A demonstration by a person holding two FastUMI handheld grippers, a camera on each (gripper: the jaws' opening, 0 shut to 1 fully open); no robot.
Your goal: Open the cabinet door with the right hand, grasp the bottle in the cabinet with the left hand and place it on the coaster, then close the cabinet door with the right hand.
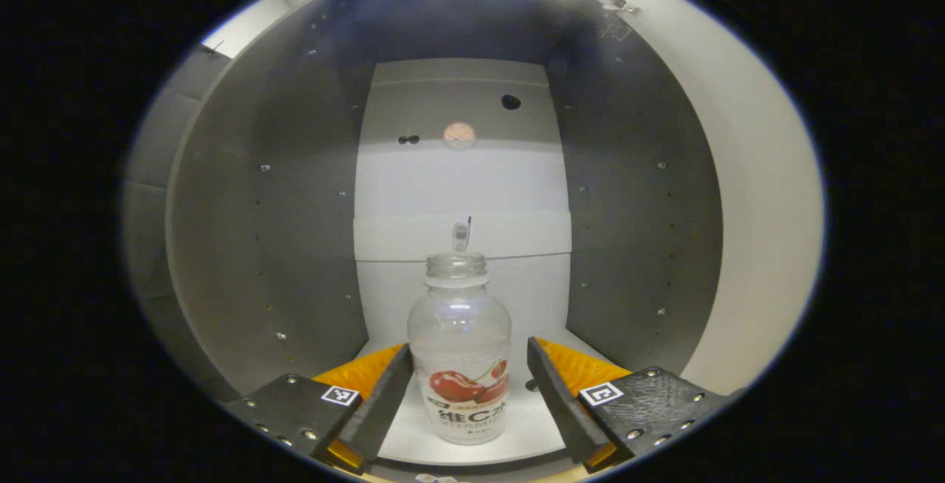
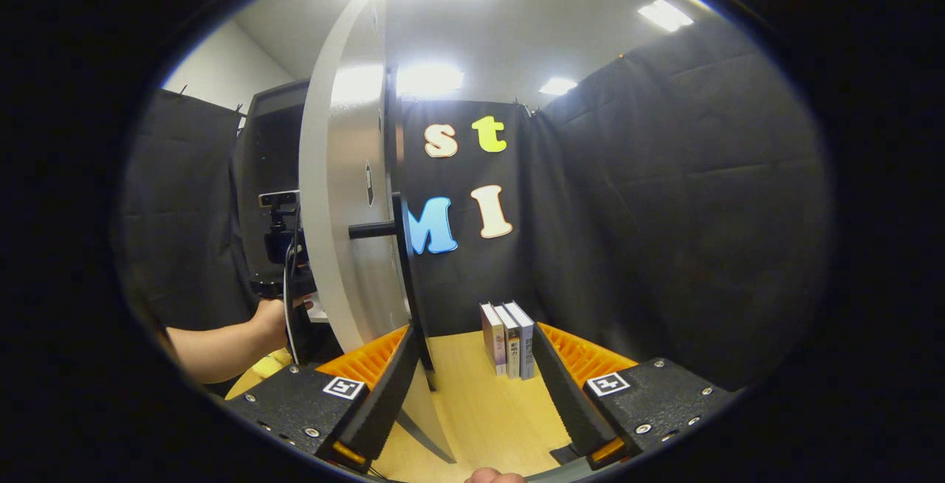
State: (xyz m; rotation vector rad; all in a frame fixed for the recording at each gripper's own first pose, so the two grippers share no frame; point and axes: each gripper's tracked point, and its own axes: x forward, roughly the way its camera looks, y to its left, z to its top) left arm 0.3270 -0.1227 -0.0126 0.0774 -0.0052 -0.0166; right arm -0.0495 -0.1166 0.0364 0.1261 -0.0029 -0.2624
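In the left gripper view, a clear plastic bottle point(image 1: 459, 350) with a cherry label and no cap stands upright on the white cabinet floor point(image 1: 413, 431). My left gripper point(image 1: 469, 346) is open inside the cabinet, one finger on each side of the bottle with small gaps. In the right gripper view, the white cabinet door point(image 2: 347, 232) stands swung open, seen almost edge-on. Its black bar handle point(image 2: 404, 269) runs down just beside my left finger. My right gripper point(image 2: 472, 331) is open and holds nothing.
Dark grey side walls point(image 1: 280, 232) and a white back panel point(image 1: 461, 187) enclose the bottle; the open door point(image 1: 760, 210) curves along the right. Three upright books point(image 2: 508, 339) stand on the wooden table point(image 2: 480, 409). A person's forearm point(image 2: 221, 350) reaches behind the door.
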